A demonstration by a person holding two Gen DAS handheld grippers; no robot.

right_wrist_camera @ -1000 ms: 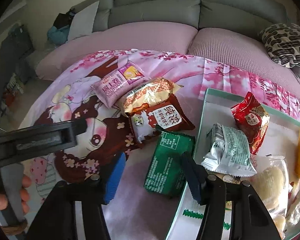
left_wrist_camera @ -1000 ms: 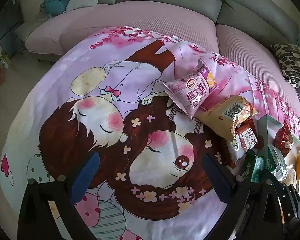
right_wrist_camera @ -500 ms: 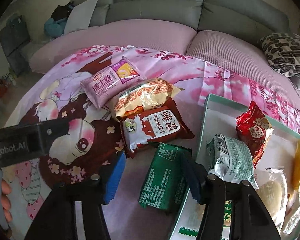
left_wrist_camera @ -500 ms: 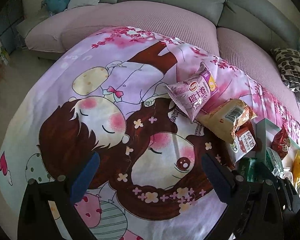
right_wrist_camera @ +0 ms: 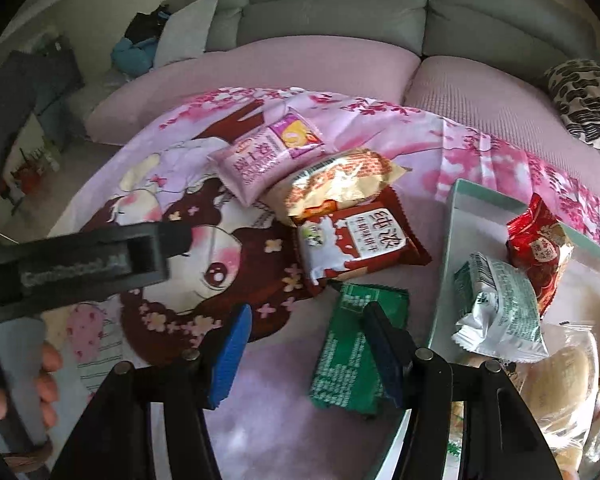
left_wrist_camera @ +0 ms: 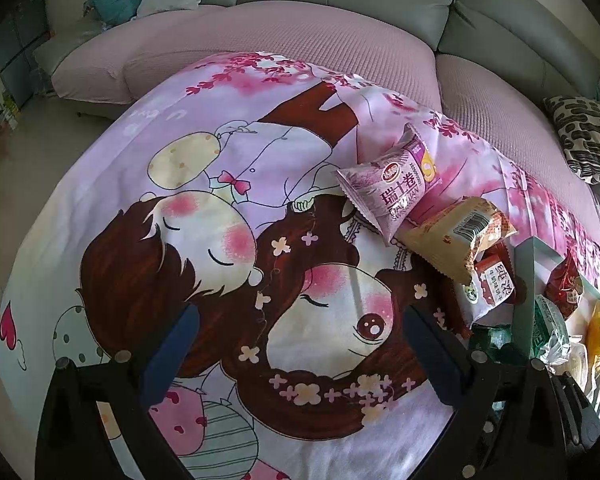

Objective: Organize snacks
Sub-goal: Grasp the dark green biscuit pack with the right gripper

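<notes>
Flat green foil snack packet (right_wrist_camera: 354, 346) lies on the cartoon-print pink cloth (right_wrist_camera: 260, 420) just beside the pale tray (right_wrist_camera: 446, 264), under the spread, empty right gripper (right_wrist_camera: 308, 354); judged light, crinkly, slippery, so pinch across its narrow width.

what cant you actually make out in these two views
- Green packet, right wrist view: the right gripper finger covers part of it, and its print is too small to read.
- Tray, right wrist view: its right side is cut off by the image edge.
- Green packet, left wrist view: mostly hidden behind the left gripper.
- Lettering on the left gripper body, right wrist view: blurred.
</notes>
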